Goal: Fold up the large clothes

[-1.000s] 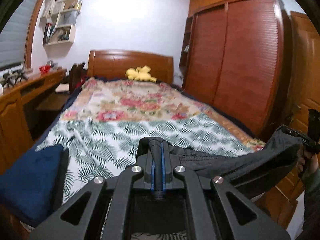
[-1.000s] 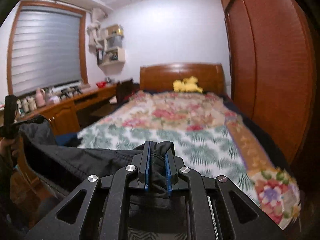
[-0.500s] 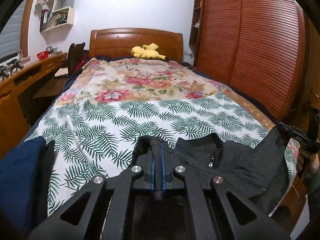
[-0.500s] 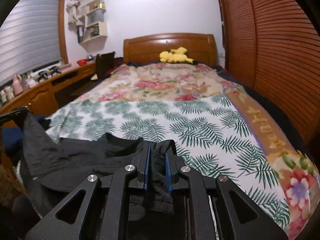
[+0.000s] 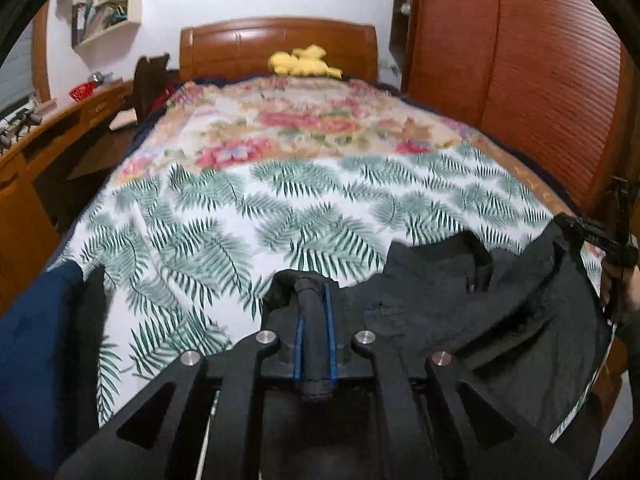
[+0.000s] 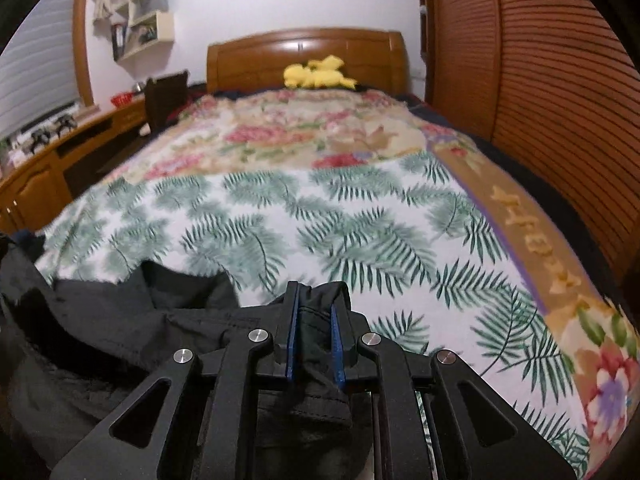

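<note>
A black jacket point(image 5: 440, 300) with a zip collar lies spread across the near end of the bed point(image 5: 320, 200), on the leaf-printed cover. My left gripper point(image 5: 314, 292) pinches one corner of the jacket between its blue pads, and its jaws are opening slightly with the fabric still between them. In the right wrist view my right gripper point(image 6: 314, 300) is shut on the jacket's point(image 6: 120, 320) other corner. That right gripper point(image 5: 600, 236) also shows at the right edge of the left wrist view, a hand behind it.
A dark blue garment point(image 5: 36, 340) lies at the bed's near left corner. A yellow plush toy point(image 5: 304, 62) sits by the wooden headboard point(image 5: 280, 48). A wooden wardrobe point(image 5: 520, 80) runs along the right and a desk point(image 5: 40, 140) along the left.
Both grippers came forward and down over the bed. The jacket, earlier hanging stretched between them, now rests on the leaf-printed cover.
</note>
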Tool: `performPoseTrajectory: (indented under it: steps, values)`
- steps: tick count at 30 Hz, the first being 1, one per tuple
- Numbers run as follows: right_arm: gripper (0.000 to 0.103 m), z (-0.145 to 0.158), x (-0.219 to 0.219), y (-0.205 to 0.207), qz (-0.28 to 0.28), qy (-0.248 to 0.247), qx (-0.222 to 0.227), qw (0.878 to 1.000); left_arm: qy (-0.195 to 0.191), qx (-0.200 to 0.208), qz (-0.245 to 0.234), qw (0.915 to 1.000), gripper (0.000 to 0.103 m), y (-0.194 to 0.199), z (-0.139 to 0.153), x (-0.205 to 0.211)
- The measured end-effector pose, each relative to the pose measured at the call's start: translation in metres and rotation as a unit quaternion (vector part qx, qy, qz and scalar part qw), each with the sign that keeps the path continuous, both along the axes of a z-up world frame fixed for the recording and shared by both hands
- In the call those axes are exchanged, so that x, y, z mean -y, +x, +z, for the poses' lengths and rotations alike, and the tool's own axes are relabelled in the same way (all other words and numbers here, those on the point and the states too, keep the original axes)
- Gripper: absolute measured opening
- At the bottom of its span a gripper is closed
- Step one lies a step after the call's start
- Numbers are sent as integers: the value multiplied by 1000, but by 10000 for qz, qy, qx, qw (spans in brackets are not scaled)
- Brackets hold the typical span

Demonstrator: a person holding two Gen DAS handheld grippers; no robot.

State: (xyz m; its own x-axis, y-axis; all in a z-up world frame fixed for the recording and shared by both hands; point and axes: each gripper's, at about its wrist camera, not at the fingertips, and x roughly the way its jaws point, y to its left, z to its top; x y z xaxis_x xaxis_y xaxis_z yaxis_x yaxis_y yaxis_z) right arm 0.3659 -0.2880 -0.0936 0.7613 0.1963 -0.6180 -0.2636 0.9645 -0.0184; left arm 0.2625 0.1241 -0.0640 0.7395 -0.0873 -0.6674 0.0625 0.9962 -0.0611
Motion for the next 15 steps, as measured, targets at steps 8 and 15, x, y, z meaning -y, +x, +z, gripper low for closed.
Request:
performPoseTrajectory:
  steps: [8, 15]
  values:
    - [20, -11, -2, -7, -109, -389, -72, 9992, 193, -6, 170, 9997, 33, -19, -8, -12]
    - [48, 14, -14, -26, -158, -683, 275, 9972, -30, 166, 20, 9999, 34, -51, -2, -7]
